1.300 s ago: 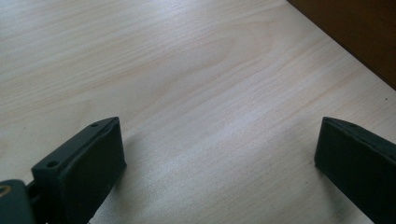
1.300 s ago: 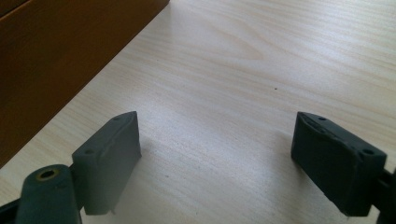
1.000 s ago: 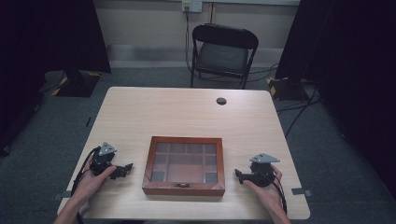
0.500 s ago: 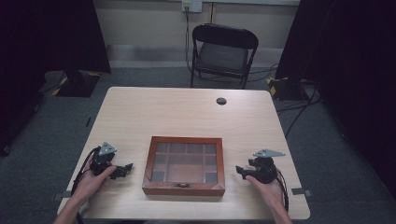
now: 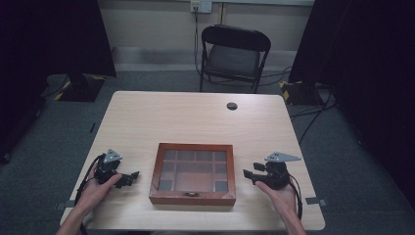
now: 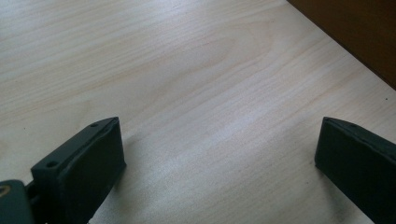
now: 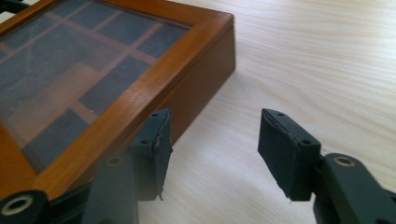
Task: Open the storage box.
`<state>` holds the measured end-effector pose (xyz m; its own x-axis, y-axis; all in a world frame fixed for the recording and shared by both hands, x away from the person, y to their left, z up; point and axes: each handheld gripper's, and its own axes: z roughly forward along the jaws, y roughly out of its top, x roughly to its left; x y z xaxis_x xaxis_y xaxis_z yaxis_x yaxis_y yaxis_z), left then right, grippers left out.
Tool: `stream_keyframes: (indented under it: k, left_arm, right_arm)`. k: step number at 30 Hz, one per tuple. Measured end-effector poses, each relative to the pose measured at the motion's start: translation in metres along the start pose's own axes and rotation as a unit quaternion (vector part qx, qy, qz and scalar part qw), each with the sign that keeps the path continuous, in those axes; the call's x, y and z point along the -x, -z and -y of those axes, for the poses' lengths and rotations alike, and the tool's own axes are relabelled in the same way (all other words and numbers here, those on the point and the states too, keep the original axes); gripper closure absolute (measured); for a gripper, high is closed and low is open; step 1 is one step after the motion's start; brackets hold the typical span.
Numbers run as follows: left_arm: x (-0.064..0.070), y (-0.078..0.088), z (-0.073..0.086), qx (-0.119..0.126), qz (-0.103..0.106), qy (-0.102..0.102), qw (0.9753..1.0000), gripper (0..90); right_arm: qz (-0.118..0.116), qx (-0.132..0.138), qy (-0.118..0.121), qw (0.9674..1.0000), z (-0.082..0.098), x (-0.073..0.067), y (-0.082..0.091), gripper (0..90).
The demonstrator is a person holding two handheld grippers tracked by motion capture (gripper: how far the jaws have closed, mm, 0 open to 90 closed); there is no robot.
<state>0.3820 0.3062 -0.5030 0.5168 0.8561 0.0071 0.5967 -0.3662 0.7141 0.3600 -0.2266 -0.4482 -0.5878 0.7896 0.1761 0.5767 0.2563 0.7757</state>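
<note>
My left gripper (image 5: 131,177) rests on the pale table (image 5: 195,112) at the left, its 2 jaws spread wide over bare wood with nothing between them, pointing toward the wooden box (image 5: 193,173). The box lies flat near the table's front edge, between my 2 grippers, its glass lid shut over the compartments. At the right, my right gripper (image 5: 248,175) hangs just beside the box's side wall; its jaws have just been closing but stand apart, empty, with bare tabletop between them.
</note>
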Motion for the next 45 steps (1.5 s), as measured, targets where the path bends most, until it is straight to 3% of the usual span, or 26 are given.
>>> stream_keyframes:
  k: [11, 26, 37, 45]
  left_arm:
    - [0.000, 0.000, 0.000, 0.000, 0.000, 0.000, 1.0000, 0.7]
    - [0.001, 0.000, 0.000, 0.001, -0.001, 0.006, 1.0000, 0.6]
    - [0.001, 0.000, 0.000, 0.000, 0.000, 0.007, 1.0000, 0.6]
    - [0.001, 0.000, 0.000, 0.000, 0.000, 0.006, 1.0000, 0.6]
  right_arm:
    - [-0.043, 0.010, 0.040, 0.9982, -0.018, -0.029, 0.000, 48.9]
    - [-0.072, 0.023, 0.075, 0.9943, -0.036, -0.048, 0.004, 49.8]
    - [-0.117, 0.004, 0.109, 0.9871, -0.049, -0.070, -0.014, 52.9]
    - [-0.134, 0.001, 0.127, 0.9828, -0.057, -0.082, -0.021, 51.9]
